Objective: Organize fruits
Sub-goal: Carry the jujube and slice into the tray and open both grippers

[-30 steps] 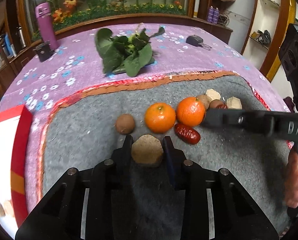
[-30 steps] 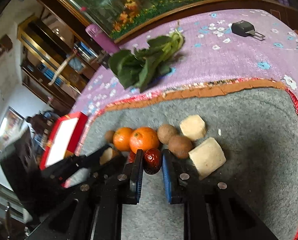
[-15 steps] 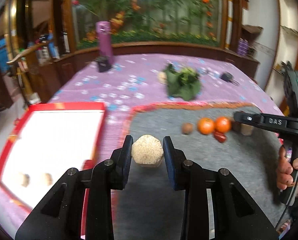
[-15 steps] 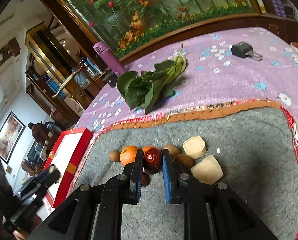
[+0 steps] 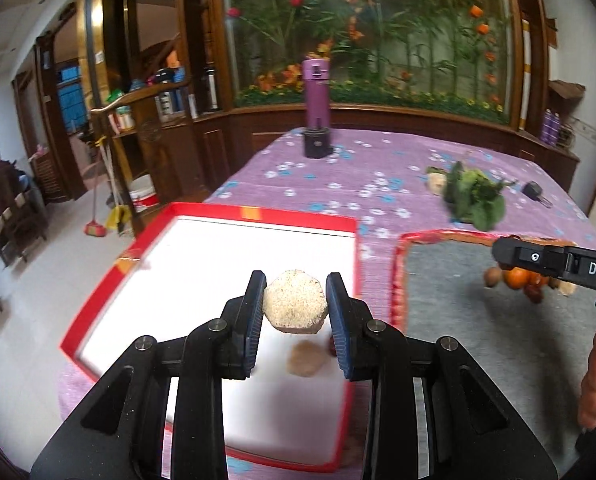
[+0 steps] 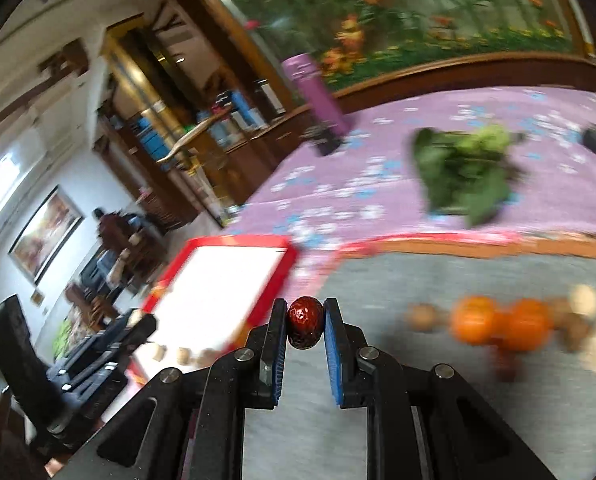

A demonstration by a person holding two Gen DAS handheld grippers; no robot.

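My left gripper (image 5: 296, 300) is shut on a tan hexagonal block (image 5: 296, 307) and holds it above the white inside of the red-rimmed box (image 5: 234, 240). A similar tan piece (image 5: 307, 358) lies in the box below it. My right gripper (image 6: 305, 326) is shut on a dark red date (image 6: 305, 322) above the grey mat (image 6: 438, 400), with the box (image 6: 222, 276) to its left. Two oranges (image 6: 498, 326), brown round fruits (image 6: 422, 316) and pale blocks (image 6: 586, 300) lie blurred on the mat at right. The right gripper also shows in the left wrist view (image 5: 554, 264).
The table has a purple flowered cloth (image 5: 338, 184). On it lie a bunch of green leaves (image 5: 472, 196), a purple bottle (image 5: 317, 92) behind a small black box (image 5: 317, 144), and a black key fob (image 5: 534, 191). The table edge drops to the floor at left.
My left gripper has carried the hexagonal block left from the mat to over the red box. My right gripper has lifted the date and swung left toward the box.
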